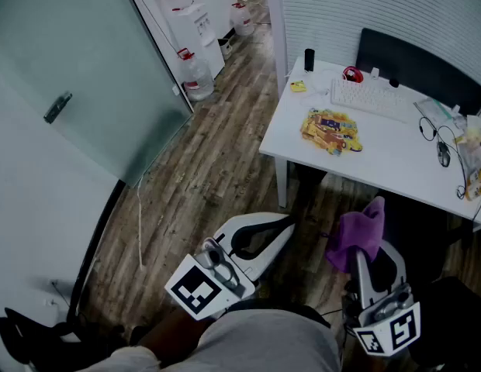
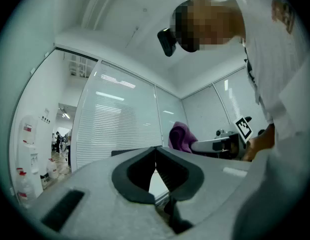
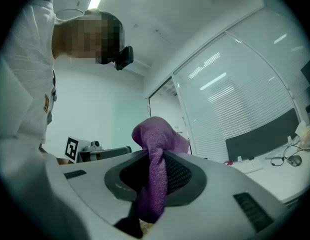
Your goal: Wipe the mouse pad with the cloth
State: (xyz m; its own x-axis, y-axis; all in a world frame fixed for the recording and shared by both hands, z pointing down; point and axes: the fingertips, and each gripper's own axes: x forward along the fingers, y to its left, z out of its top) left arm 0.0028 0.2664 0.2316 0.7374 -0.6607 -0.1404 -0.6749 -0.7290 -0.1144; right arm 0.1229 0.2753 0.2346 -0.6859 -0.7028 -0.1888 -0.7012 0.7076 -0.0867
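The mouse pad (image 1: 331,130), yellow with colourful print, lies near the front left of the white desk (image 1: 396,165). My right gripper (image 1: 363,248) is held low, well short of the desk, and is shut on a purple cloth (image 1: 357,235). In the right gripper view the cloth (image 3: 155,149) bunches above the jaws and hangs down between them. My left gripper (image 1: 289,222) is beside it at the bottom centre, shut with nothing in it. Its tips (image 2: 155,149) meet in the left gripper view, where the cloth (image 2: 181,136) shows beyond them.
A white keyboard (image 1: 370,99), a dark monitor (image 1: 419,68), a black cylinder (image 1: 309,59), a mouse with its cable (image 1: 443,155) and small items sit on the desk. Water bottles (image 1: 195,76) stand on the wooden floor by a glass partition (image 1: 77,76).
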